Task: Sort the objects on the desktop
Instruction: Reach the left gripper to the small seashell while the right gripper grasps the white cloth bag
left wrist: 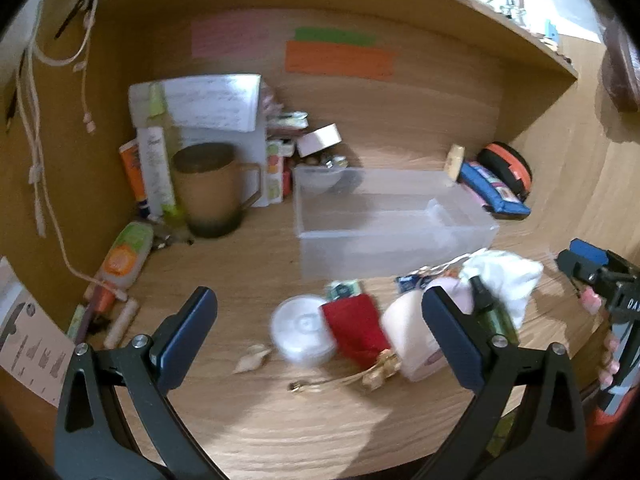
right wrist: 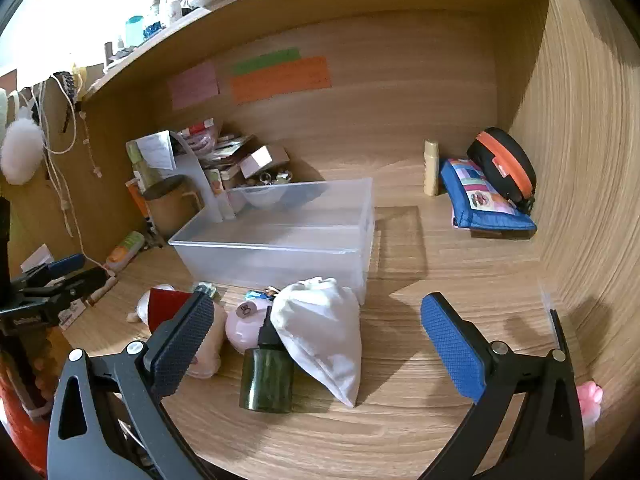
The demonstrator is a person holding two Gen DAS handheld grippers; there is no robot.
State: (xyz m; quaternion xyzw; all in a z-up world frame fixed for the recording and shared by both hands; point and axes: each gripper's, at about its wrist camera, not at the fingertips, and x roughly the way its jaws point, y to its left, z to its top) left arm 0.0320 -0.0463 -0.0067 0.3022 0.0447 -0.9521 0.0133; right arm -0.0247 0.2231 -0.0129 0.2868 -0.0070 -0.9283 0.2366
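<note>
Lying flat, green bottle [right wrist: 267, 376], cap toward clear bin [right wrist: 280, 256]

The whole left wrist view is smearing, so the writing on the white paper [left wrist: 212, 104] at the desk's back left is staying unreadable. In the right wrist view, the white drawstring bag [right wrist: 320, 328] is covering part of the dark green bottle [right wrist: 266, 376] and the pink object [right wrist: 244, 324] behind it. The right gripper [left wrist: 608, 280] is running off the left wrist view's right edge, so its jaws cannot be read there.

free: bare bench [right wrist: 440, 288] right of clear bin [right wrist: 276, 240] | blocked: white pouch [right wrist: 320, 328], green bottle [right wrist: 266, 376], red pouch [left wrist: 352, 326] crowd bin's front | left corner: mug [left wrist: 210, 190], tubes
</note>
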